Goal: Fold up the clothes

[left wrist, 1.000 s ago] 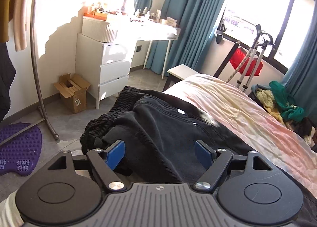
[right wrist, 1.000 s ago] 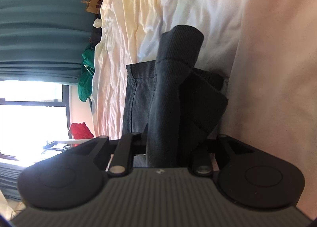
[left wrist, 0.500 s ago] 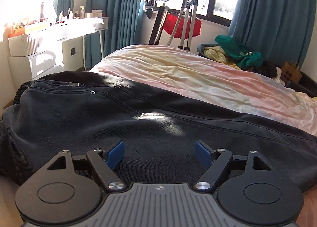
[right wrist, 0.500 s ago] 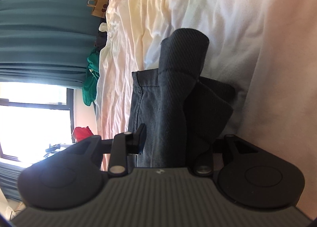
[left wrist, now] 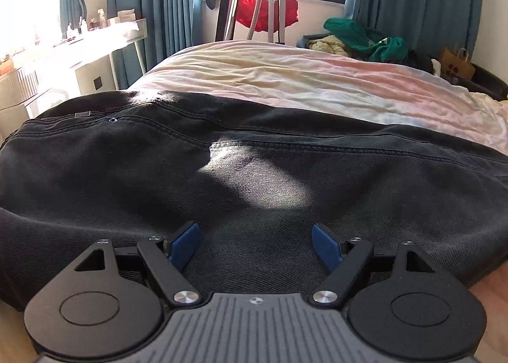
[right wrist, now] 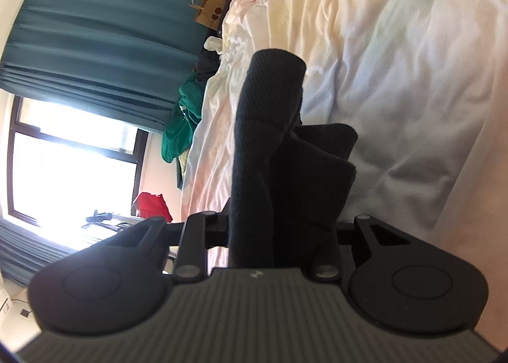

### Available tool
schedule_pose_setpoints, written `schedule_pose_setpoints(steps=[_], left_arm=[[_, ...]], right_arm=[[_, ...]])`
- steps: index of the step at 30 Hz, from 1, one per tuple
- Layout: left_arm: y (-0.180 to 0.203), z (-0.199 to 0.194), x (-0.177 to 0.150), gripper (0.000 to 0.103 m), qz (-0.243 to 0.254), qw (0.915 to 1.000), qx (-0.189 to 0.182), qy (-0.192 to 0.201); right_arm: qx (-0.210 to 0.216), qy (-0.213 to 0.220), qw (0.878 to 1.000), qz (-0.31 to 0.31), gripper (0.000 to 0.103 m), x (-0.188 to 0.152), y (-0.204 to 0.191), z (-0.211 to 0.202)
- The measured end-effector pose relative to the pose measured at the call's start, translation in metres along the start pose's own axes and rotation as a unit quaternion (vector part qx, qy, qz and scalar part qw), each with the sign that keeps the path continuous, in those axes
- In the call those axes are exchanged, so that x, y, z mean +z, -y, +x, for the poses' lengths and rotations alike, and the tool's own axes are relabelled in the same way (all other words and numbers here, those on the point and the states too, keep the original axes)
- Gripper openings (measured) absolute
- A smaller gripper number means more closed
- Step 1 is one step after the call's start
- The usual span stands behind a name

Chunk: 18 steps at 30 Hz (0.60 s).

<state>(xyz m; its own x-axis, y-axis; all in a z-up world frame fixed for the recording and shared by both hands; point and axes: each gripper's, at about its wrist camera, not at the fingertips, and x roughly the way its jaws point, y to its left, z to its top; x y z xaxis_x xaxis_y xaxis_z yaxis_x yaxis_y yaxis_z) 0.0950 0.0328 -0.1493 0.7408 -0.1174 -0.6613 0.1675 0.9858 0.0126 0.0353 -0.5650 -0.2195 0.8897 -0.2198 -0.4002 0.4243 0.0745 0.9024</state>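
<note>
The left tongs (left wrist: 255, 245) have swung from the floor-side waistband to face across the bed (left wrist: 317, 83); they gape wide over the jeans (left wrist: 254, 172), gripping nothing; the right tongs (right wrist: 279, 229) stay clamped on a raised leg end, likely ready to fold it over.

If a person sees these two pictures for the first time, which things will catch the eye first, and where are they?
First, the large black denim garment spread across the pastel tie-dye bedsheet, directly ahead of the open left gripper. Next, in the right wrist view, a bunched fold of the same dark fabric stands up between the fingers of the right gripper. Behind the bed, a bright red cloth hangs under the window.
</note>
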Motion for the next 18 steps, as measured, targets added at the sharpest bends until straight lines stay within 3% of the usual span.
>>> schedule_pose_setpoints(steps=[6, 13, 18], left_arm=[[0.000, 0.000, -0.006, 0.080, 0.010, 0.9999, 0.004, 0.005], [-0.003, 0.001, -0.007, 0.080, 0.012, 0.9999, 0.001, 0.008], [-0.004, 0.001, -0.008, 0.080, 0.012, 0.9999, -0.002, 0.009]], right_arm=[[-0.042, -0.003, 0.998, 0.053, 0.033, 0.006, 0.023, -0.003], [-0.095, -0.007, 0.994, -0.055, 0.022, 0.003, 0.004, 0.000], [-0.100, 0.019, 0.989, -0.111, 0.017, -0.006, -0.013, -0.009]])
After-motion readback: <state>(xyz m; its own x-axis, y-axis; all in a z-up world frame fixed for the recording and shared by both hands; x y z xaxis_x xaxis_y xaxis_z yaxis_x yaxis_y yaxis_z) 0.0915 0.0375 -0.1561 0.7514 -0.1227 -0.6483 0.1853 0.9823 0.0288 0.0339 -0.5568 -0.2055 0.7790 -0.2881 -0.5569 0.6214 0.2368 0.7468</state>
